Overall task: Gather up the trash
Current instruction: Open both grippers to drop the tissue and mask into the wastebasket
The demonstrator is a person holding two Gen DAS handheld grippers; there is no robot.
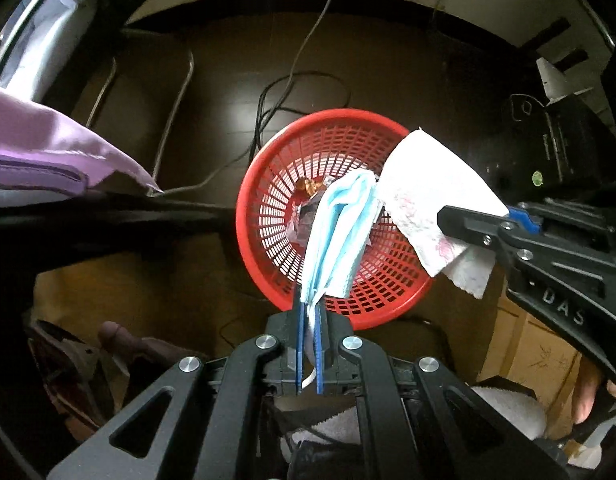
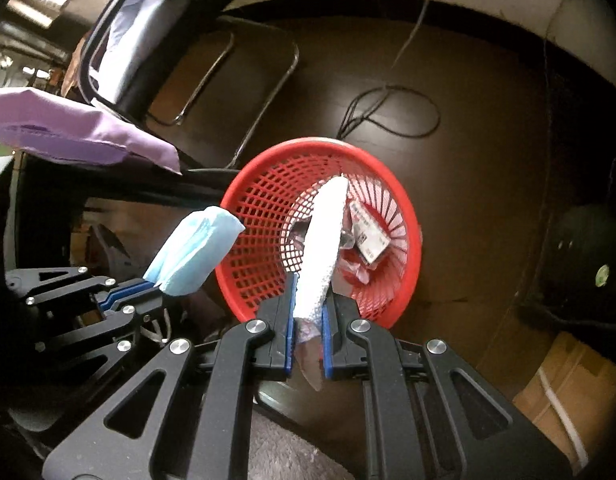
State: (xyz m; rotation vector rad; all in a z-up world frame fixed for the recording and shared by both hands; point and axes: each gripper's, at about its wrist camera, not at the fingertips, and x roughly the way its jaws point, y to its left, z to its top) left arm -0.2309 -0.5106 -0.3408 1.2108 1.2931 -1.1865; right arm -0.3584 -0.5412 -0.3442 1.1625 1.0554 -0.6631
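The left tongs (image 1: 309, 312) were clamped fully on a crumpled blue face mask (image 1: 339, 232), held above the red mesh basket (image 1: 264, 184) on the dark floor (image 1: 407, 80). The right tongs (image 2: 309, 300) were closed on a white paper towel (image 2: 323, 240) over the same basket, which already contained wrappers (image 2: 367, 232).

The dark brown glossy floor (image 1: 387, 72) carried a round red plastic mesh basket (image 1: 268, 184), standing upright. Wrappers and a printed packet (image 2: 369, 232) lay inside the basket. Looped black cables (image 1: 276, 100) lay on the floor just behind the basket. A brown cardboard box (image 2: 579, 392) stood to the right.
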